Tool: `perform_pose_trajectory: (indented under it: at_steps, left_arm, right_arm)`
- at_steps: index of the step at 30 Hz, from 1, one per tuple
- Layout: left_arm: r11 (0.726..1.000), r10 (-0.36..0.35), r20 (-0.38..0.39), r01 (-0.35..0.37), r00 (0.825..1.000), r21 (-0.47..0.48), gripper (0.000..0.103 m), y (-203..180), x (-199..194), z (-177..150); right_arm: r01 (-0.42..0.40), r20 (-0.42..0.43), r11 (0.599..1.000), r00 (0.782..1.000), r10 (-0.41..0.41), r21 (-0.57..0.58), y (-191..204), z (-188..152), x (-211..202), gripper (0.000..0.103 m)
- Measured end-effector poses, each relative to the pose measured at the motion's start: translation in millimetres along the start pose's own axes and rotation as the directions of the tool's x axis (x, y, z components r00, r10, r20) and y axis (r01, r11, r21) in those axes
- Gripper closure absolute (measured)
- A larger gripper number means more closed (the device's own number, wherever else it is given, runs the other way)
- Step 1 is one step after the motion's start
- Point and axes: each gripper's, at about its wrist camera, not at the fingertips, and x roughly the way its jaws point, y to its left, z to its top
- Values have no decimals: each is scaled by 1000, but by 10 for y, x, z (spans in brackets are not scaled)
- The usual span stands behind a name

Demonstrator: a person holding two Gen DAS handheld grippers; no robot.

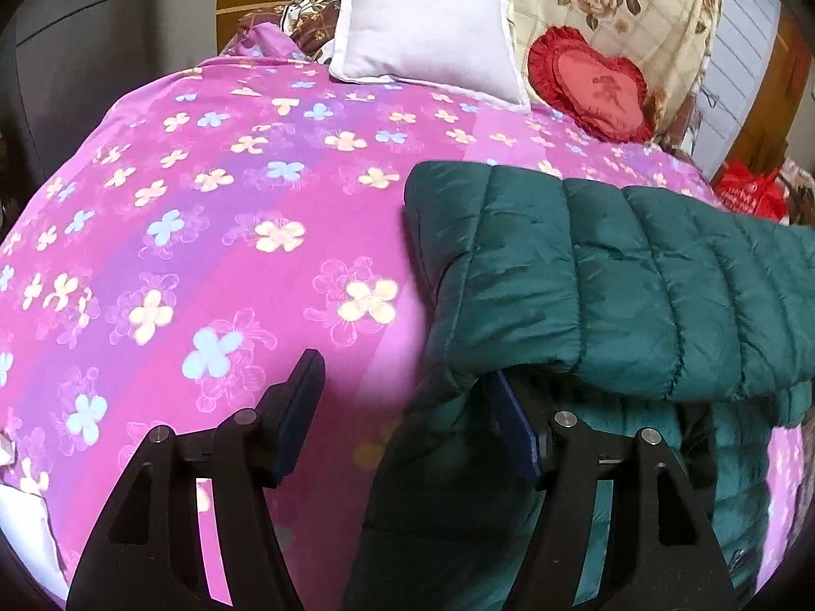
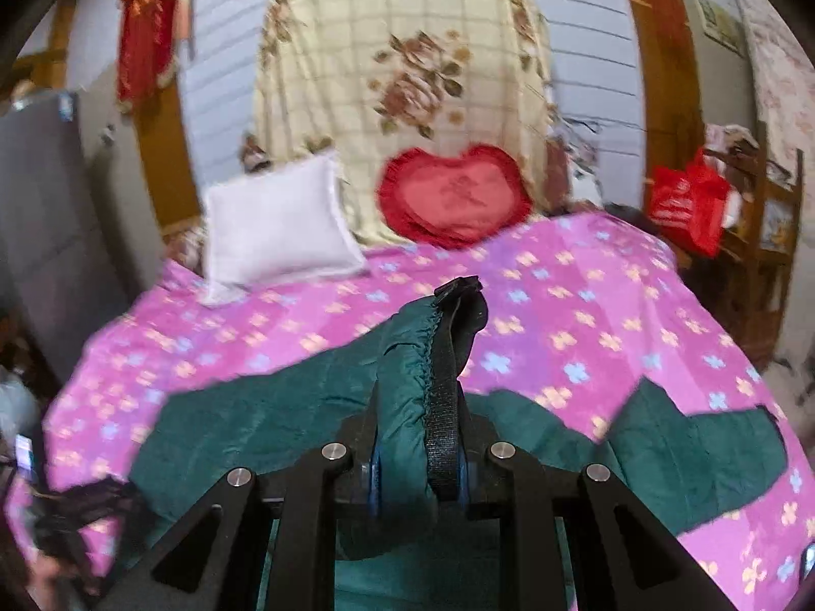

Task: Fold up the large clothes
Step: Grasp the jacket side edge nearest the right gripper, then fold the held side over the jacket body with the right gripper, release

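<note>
A dark green quilted puffer jacket [image 1: 636, 275] lies on the pink flowered bed cover [image 1: 204, 203]. In the left wrist view a folded part of it drapes over the right finger [image 1: 514, 433] of my left gripper [image 1: 407, 407], which is open and holds nothing. In the right wrist view my right gripper [image 2: 417, 463] is shut on the jacket's edge [image 2: 407, 382], a gathered hem with a black zipper strip, lifted above the rest of the jacket [image 2: 703, 453] spread on the bed.
A white pillow [image 1: 428, 30] and a red heart cushion [image 1: 596, 86] sit at the head of the bed against a cream floral blanket [image 2: 402, 81]. A red bag [image 2: 687, 203] hangs on a shelf at the right. A grey cabinet [image 2: 41, 234] stands at the left.
</note>
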Motion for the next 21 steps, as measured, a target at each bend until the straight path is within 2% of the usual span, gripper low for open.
perform_pose_trajectory:
  at_steps: [2, 6, 9, 13, 15, 16, 17, 19, 21]
  left_arm:
    - [1000, 13, -24, -13, 1000, 12, 38, 6, 52, -59]
    - [1000, 12, -66, -12, 998, -11, 38, 101, 89, -155]
    - [997, 66, -31, -65, 997, 33, 38, 100, -83, -175]
    - [995, 86, 56, -89, 995, 55, 38, 96, -396, -144]
    - [995, 90, 92, -94, 992, 43, 37, 59, -475, -84]
    - [995, 85, 99, -90, 991, 42, 37, 9, -482, -24]
    - [996, 77, 95, -81, 993, 42, 37, -43, -464, 20]
    - [998, 53, 85, -57, 995, 38, 37, -132, -389, 94]
    - [998, 50, 73, -53, 996, 45, 37, -245, -260, 148]
  right_arm:
    - [51, -61, 999, 997, -52, -8, -71, -198, 263, 83]
    - [90, -201, 996, 976, -87, 5, -247, -549, 780, 83]
    - [67, -268, 997, 962, -56, 34, -352, -747, 1018, 83]
    - [11, -271, 1000, 962, -13, -9, -251, -844, 1068, 83]
    - [5, -293, 1000, 956, -7, -6, -227, -848, 1114, 83]
    - [12, -300, 1000, 954, -11, 3, -239, -848, 1113, 76]
    - [32, -302, 999, 953, -22, 30, -267, -826, 1096, 63]
    - [50, -243, 990, 970, -16, 132, -399, -772, 913, 49]
    - [53, -198, 986, 980, -21, 157, -422, -709, 756, 47]
